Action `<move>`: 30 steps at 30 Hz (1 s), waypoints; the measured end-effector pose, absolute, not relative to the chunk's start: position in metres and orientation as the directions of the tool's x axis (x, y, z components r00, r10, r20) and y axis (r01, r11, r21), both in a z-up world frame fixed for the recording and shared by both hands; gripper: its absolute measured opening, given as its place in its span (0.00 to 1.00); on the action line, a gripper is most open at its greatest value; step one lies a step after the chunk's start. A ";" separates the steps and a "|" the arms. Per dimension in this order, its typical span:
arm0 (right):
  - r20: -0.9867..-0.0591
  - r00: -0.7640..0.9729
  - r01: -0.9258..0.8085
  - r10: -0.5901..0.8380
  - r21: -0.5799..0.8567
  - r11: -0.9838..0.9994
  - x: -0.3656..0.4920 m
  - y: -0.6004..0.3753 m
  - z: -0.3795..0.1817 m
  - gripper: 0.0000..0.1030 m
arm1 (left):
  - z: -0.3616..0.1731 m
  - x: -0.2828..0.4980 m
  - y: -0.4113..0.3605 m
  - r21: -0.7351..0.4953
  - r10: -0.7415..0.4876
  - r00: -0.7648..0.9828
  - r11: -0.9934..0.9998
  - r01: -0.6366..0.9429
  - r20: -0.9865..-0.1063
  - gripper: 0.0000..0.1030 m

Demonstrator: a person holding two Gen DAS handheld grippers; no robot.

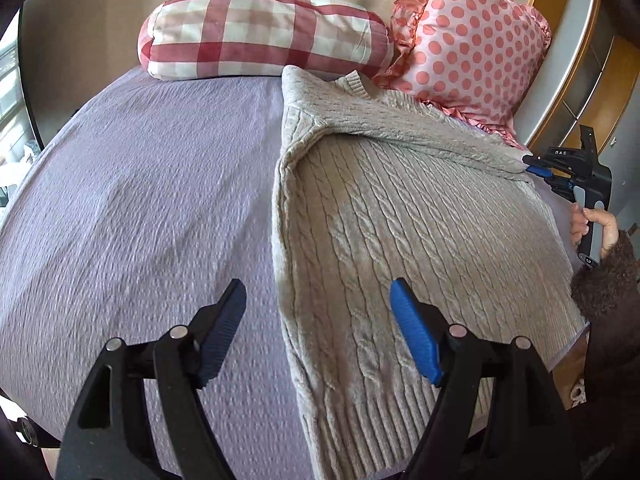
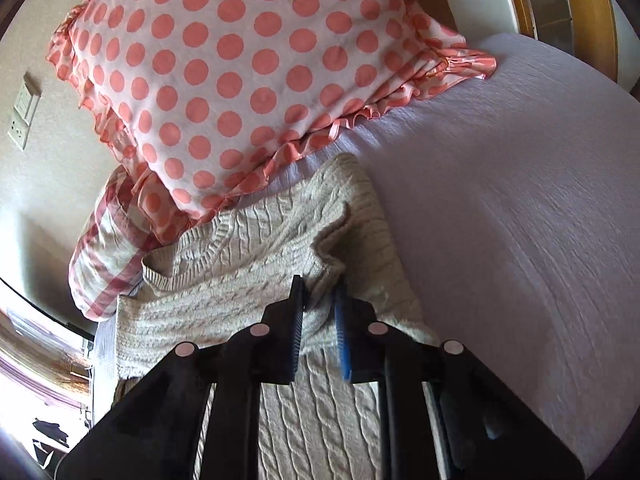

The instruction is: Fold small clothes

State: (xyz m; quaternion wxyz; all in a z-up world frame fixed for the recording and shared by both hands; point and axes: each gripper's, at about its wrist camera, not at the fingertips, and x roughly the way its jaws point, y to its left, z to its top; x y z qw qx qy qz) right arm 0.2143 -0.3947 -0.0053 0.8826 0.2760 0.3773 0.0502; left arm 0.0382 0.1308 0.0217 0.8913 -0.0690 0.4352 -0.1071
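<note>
A grey cable-knit sweater [image 1: 400,232] lies on the lilac bedspread [image 1: 140,208], its left side folded in along a straight edge and one sleeve laid across the chest. My left gripper [image 1: 318,316] is open and empty, hovering above the sweater's lower left edge. My right gripper [image 2: 320,312] is shut on a bunched fold of the sweater [image 2: 240,280] at its right side, near the sleeve end. It also shows in the left wrist view [image 1: 534,164], held by a hand at the sweater's right edge.
A red-and-white checked pillow [image 1: 256,36] and a pink polka-dot pillow [image 1: 468,44] lie at the head of the bed, the dotted one [image 2: 240,72] touching the sweater's shoulder. A wooden cabinet [image 1: 592,80] stands to the right. A wall socket [image 2: 22,112] is on the wall.
</note>
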 end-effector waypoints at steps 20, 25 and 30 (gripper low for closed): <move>-0.634 0.613 -0.162 0.471 0.483 0.861 -0.008 -0.390 -0.062 0.15 | 0.013 -0.029 0.109 -0.212 -0.265 0.600 0.964 0.159 -0.754 0.54; -0.505 0.665 -0.190 0.551 0.598 0.778 -0.009 -0.404 -0.048 0.08 | 0.014 -0.026 0.109 -0.240 -0.301 0.566 0.954 0.182 -0.768 0.10; -0.312 0.753 -0.275 0.580 0.651 0.708 0.035 -0.417 0.012 0.08 | 0.046 0.011 0.124 -0.378 -0.437 0.584 0.897 0.228 -0.684 0.09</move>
